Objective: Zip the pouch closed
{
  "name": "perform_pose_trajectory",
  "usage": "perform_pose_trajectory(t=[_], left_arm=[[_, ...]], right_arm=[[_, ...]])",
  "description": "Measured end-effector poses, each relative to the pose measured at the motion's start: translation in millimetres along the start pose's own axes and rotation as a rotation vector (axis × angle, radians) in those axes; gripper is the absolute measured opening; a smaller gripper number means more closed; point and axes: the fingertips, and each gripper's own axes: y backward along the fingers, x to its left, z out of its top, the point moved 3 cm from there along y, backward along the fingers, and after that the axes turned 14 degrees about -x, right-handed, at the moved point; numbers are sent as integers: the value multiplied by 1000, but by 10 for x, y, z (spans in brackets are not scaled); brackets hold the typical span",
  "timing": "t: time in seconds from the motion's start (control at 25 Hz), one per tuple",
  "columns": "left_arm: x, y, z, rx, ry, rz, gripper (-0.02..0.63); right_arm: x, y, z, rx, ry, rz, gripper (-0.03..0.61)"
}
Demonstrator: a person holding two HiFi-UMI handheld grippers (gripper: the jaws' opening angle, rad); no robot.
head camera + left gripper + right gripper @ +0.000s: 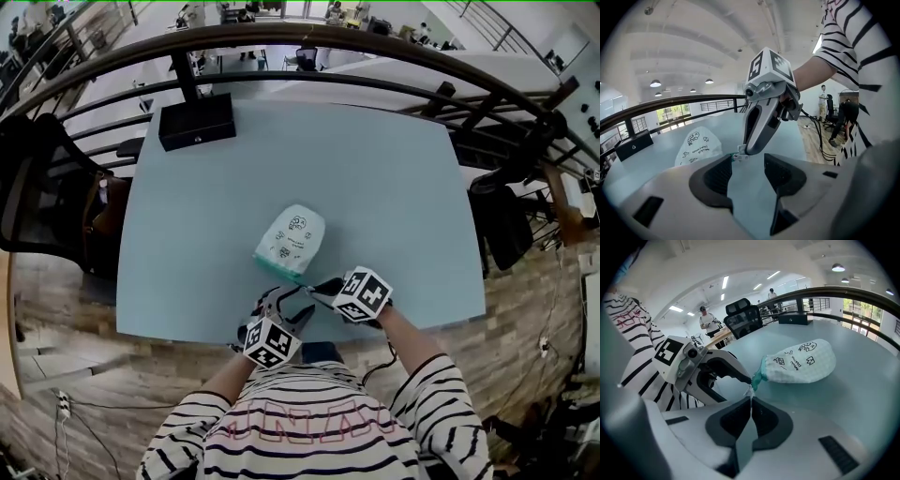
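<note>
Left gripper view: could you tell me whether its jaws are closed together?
No, the left gripper stands open, bare table showing between its jaws.

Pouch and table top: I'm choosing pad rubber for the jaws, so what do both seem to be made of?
Pouch: looks like soft matte fabric, white with a fine check, printed doodles and teal trim at the zip end. It bulges and puckers like cloth. Table top: smooth, pale blue-grey, evenly coloured with a slight sheen. It is probably laminate or painted board.
</note>
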Motion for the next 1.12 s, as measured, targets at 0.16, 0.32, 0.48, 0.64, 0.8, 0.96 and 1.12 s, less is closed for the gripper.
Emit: perform_pose_trajectory(t=[0.16, 0.32, 0.48, 0.64, 0.8, 0.96, 1.12], left_arm=[[-59, -20, -3, 3, -30, -45, 196], [-57, -13, -10, 2, -73, -85, 196], [-24, -12, -7, -9, -94, -109, 196], [21, 15, 32, -36, -87, -140, 173], [8, -6, 58, -44, -99, -135, 169], [5, -14, 39, -45, -81, -137, 166], [27, -6, 49, -53, -57, -144, 149]], right_arm=[[23, 42, -49, 3, -9, -9, 34], [58, 46, -24, 8, -5, -1, 34], [114, 58, -24, 21, 5, 21, 34], [146, 83, 2, 31, 9, 37, 34], [178, 96, 7, 36, 12, 51, 34], [182, 87, -7, 49, 22, 57, 34], [184, 104, -14, 52, 30, 59, 34]])
